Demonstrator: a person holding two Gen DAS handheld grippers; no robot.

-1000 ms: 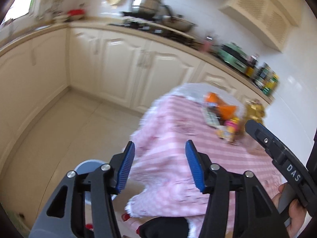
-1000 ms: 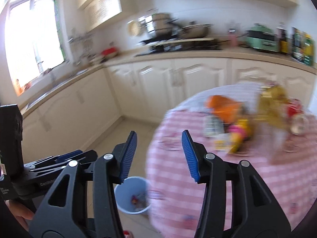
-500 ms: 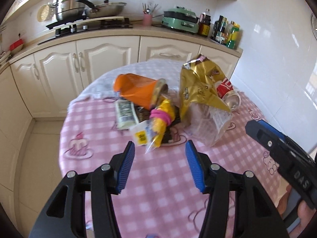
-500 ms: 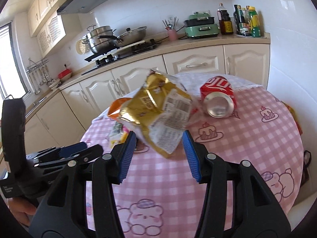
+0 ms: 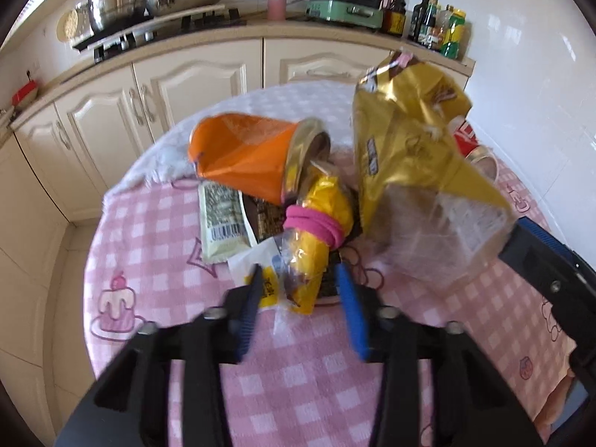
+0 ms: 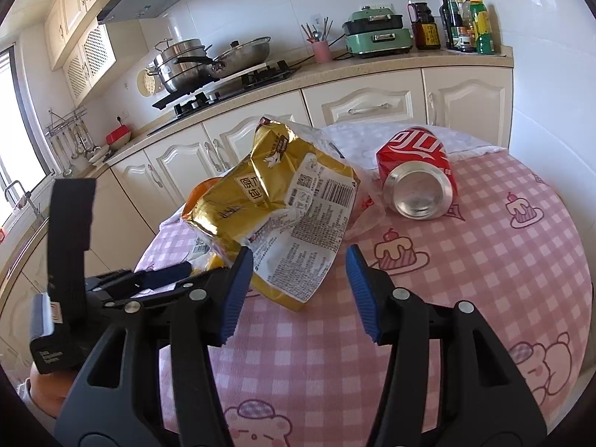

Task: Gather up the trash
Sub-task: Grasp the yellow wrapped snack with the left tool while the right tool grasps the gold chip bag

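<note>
Several pieces of trash lie heaped on the round table (image 5: 156, 391) under its pink checked cloth, with the cream cabinets (image 6: 365, 111) and worktop behind at twelve o'clock. Largest is the gold snack bag (image 5: 406, 149), crumpled and leaning, its long axis running from the sealed top at twelve down to its open mouth at five o'clock in the left wrist view; it hides most of the red soda can (image 6: 417, 171) from that side. The can lies on its side at one o'clock of the right gripper (image 6: 296, 272), base toward the camera, axis pointing away to the cabinets. The orange bag (image 5: 242, 152) lies with its foil-lined mouth turned toward three o'clock, overlapping the flat green-white packet (image 5: 223, 219). The yellow wrapper (image 5: 316, 246), bound by a pink band (image 5: 314, 223), runs from twelve to six, its near end between the spread blue pads of the left gripper (image 5: 298, 290), which stands open. The right gripper is also open, its jaws wide apart around the gold bag's lower corner, not closed on it.
</note>
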